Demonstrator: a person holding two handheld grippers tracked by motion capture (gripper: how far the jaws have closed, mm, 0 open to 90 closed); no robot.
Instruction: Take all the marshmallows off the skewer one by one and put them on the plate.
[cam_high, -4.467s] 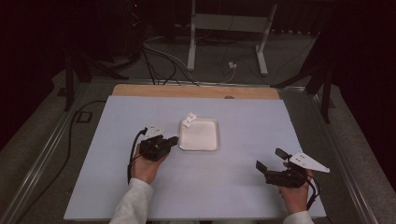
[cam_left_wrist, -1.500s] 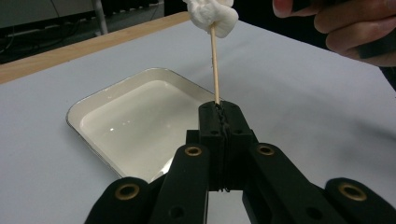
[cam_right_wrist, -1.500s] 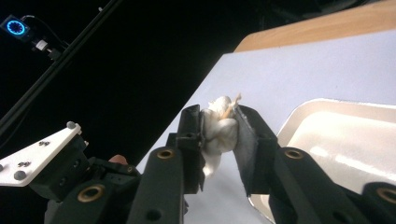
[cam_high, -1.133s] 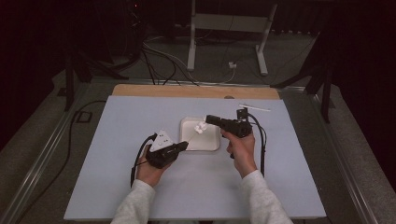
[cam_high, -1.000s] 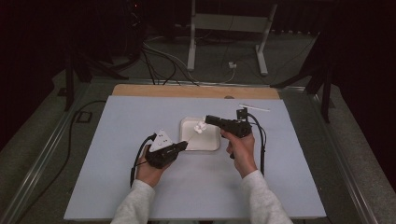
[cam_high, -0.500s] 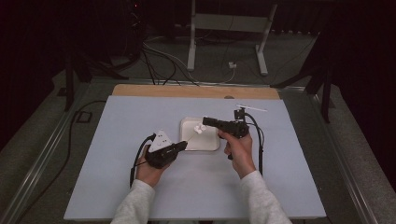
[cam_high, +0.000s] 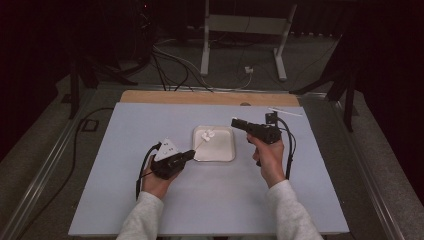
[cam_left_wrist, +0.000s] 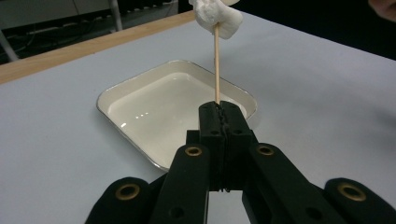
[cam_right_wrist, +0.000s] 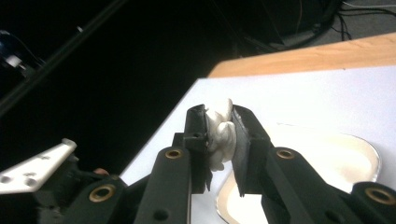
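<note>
Landmark: white tray (cam_high: 215, 150), mid-table. Left gripper (cam_left_wrist: 219, 109) at tray's near-left corner, jaws clamped on wooden skewer (cam_left_wrist: 216, 65); skewer slants over tray, marshmallow (cam_left_wrist: 215, 16) on tip above tray's far-left part. Right gripper (cam_right_wrist: 219, 126) at tray's right edge, raised, jaws squeezing second marshmallow (cam_right_wrist: 219, 133)

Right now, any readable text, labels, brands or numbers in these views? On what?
None: no word, number, brand or sign can be read.
Tray: plain, no marking.
Skewer and marshmallow: no print.
Left gripper and right gripper: black jaws with brass rivets, no lettering.
Grey plate on the left gripper: small dark spots, too small to tell whether they are characters.
</note>
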